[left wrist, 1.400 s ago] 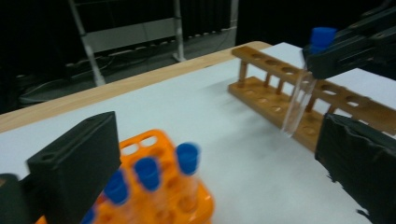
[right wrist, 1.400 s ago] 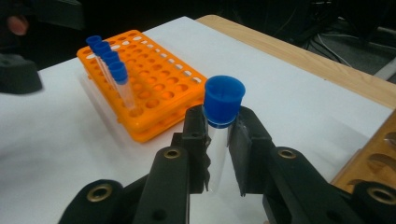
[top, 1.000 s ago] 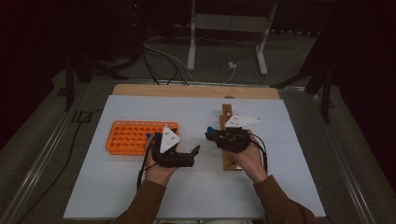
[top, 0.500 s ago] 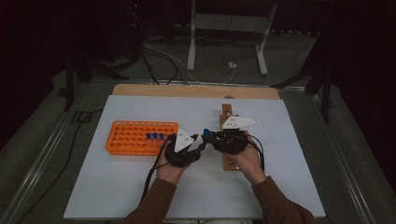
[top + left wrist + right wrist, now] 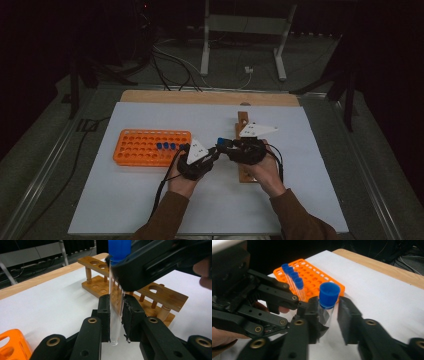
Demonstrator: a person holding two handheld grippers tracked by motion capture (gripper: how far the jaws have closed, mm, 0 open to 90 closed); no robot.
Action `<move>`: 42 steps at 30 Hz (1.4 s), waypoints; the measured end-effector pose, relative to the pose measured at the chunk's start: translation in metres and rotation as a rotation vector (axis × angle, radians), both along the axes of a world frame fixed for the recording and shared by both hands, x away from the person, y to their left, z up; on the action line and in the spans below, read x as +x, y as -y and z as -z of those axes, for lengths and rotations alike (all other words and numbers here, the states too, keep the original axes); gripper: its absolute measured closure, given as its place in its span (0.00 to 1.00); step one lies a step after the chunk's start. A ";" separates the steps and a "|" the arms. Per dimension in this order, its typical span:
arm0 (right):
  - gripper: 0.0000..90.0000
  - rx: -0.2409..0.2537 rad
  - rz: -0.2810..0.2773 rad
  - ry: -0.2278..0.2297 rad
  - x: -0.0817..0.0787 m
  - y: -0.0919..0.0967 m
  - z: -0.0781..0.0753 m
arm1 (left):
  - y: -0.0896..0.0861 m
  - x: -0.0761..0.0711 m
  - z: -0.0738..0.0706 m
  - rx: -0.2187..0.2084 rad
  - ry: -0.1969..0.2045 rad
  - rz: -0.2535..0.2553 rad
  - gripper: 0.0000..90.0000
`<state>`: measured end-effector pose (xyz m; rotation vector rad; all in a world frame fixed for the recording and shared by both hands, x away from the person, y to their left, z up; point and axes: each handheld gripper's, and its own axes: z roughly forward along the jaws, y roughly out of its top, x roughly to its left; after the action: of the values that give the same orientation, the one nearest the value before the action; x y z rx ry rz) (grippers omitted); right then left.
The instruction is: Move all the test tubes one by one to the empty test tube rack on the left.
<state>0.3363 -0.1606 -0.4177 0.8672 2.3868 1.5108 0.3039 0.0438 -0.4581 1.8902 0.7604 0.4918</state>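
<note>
A clear test tube (image 5: pixel 115 315) with a blue cap (image 5: pixel 329 295) stands upright between both grippers above the white mat. My left gripper (image 5: pixel 116 302) is shut on the tube's lower part, both pads pressing the glass. My right gripper (image 5: pixel 329 307) straddles the tube just under the cap. Its jaws have just been opening, and one pad stands clear of the glass. In the high view the left gripper (image 5: pixel 212 154) and the right gripper (image 5: pixel 225 146) meet tip to tip at the mat's middle.
An orange tube rack (image 5: pixel 145 150) lies left of the hands and holds several blue-capped tubes (image 5: pixel 293 277). A wooden tube rack (image 5: pixel 155 292) with empty holes stands right behind the grippers. The mat (image 5: pixel 125 200) lies on a wooden board.
The left gripper has moved right from beside the orange rack to the right gripper and closed on the tube. The right gripper has stayed put and its jaws have parted slightly.
</note>
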 end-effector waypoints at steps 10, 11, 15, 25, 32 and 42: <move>0.43 0.026 -0.003 0.024 0.001 0.014 -0.009 | -0.013 0.000 -0.001 -0.042 -0.020 -0.021 0.87; 0.40 0.018 0.003 0.034 0.000 0.015 -0.009 | -0.015 0.000 -0.002 -0.041 -0.017 -0.023 0.87; 0.26 0.009 0.021 0.047 0.001 0.018 -0.010 | -0.023 -0.002 -0.004 -0.046 -0.012 -0.030 0.87; 0.02 -0.028 0.088 0.050 0.008 0.023 -0.005 | -0.046 -0.010 -0.010 -0.067 -0.002 -0.048 0.87; 0.00 -0.035 0.105 0.051 0.010 0.028 -0.004 | -0.063 -0.015 -0.009 -0.089 -0.009 -0.054 0.87; 0.00 -0.032 0.127 0.065 0.011 0.032 -0.006 | -0.084 -0.024 -0.011 -0.102 -0.004 -0.049 0.87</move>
<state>0.3477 -0.1930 -0.4121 0.9285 2.2585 1.4270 0.2798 0.1278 -0.4474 1.7823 0.8206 0.4712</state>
